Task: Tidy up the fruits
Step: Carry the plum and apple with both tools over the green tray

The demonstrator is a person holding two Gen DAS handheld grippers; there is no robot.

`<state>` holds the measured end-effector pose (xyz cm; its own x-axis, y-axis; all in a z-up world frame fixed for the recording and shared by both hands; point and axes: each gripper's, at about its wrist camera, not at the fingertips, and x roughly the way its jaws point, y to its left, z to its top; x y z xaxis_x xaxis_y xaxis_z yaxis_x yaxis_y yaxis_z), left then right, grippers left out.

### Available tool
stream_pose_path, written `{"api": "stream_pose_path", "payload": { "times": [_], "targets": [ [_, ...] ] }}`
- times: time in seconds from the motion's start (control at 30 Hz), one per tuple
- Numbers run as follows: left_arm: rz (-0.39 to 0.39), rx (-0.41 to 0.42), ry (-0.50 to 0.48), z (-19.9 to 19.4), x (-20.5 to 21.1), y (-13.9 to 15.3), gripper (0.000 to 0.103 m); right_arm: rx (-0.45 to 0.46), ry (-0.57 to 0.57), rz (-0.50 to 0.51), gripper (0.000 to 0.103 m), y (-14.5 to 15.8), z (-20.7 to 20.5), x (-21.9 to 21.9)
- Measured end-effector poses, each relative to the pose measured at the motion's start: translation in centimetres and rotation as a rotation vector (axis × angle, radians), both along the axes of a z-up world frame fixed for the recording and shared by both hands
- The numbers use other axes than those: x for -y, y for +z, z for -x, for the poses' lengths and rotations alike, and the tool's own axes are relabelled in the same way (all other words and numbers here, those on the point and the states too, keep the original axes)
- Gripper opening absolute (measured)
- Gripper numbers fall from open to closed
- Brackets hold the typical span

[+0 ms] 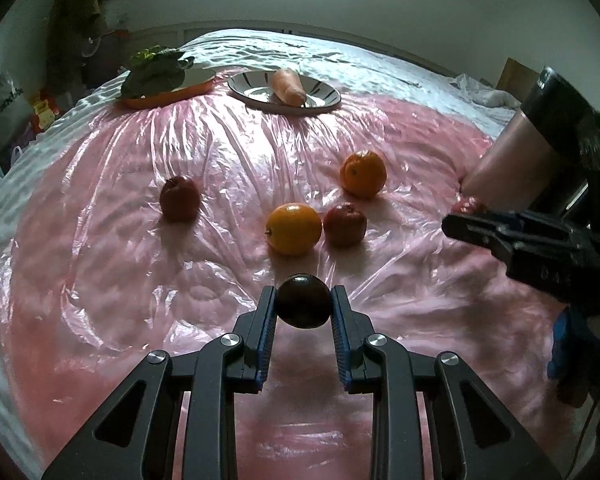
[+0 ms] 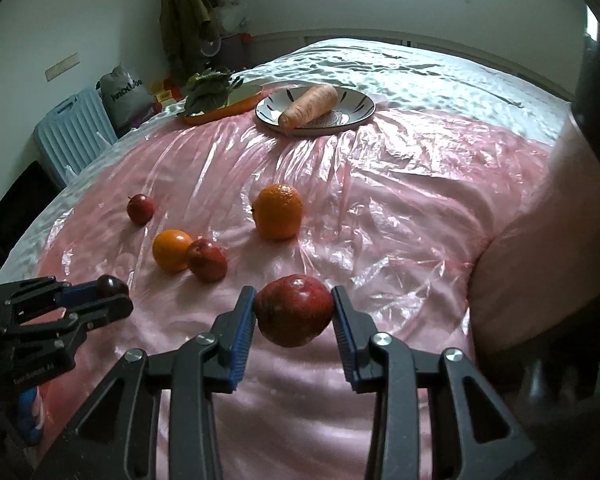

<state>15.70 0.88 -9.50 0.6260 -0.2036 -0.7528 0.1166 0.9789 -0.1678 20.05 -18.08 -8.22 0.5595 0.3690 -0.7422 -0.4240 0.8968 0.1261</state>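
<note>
In the left wrist view my left gripper (image 1: 303, 294) is shut on a small dark plum (image 1: 303, 308), held just above the pink plastic sheet (image 1: 100, 260). My right gripper (image 2: 293, 296) is shut on a large red apple (image 2: 294, 312), also off the sheet. Each gripper shows in the other's view: the right gripper (image 1: 464, 220) at the right edge, the left gripper (image 2: 114, 292) at the lower left. On the sheet lie two oranges (image 1: 294, 229) (image 1: 363, 174) and two small red apples (image 1: 345, 225) (image 1: 179, 199).
At the far side a striped plate (image 1: 324, 98) carries a carrot (image 1: 287, 86). Beside it, an orange plate (image 1: 188, 90) holds leafy greens (image 1: 156, 72). A person's pink sleeve (image 2: 540, 240) fills the right. A pale blue suitcase (image 2: 70, 132) stands off the bed's left edge.
</note>
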Motion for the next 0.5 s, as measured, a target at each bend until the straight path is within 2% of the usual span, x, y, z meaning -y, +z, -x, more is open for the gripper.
{"api": "stream_pose_path", "payload": {
  "times": [0.17,0.5],
  "targets": [
    [0.03,0.014,0.007,0.7,-0.4,1.2,0.023,-0.004,-0.017,-0.014,0.044,0.6,1.7,0.6],
    [0.014,0.021,-0.038,3.6,1.3,3.2,0.023,-0.03,-0.038,-0.051,0.044,1.3,6.7,2.8]
  ]
}}
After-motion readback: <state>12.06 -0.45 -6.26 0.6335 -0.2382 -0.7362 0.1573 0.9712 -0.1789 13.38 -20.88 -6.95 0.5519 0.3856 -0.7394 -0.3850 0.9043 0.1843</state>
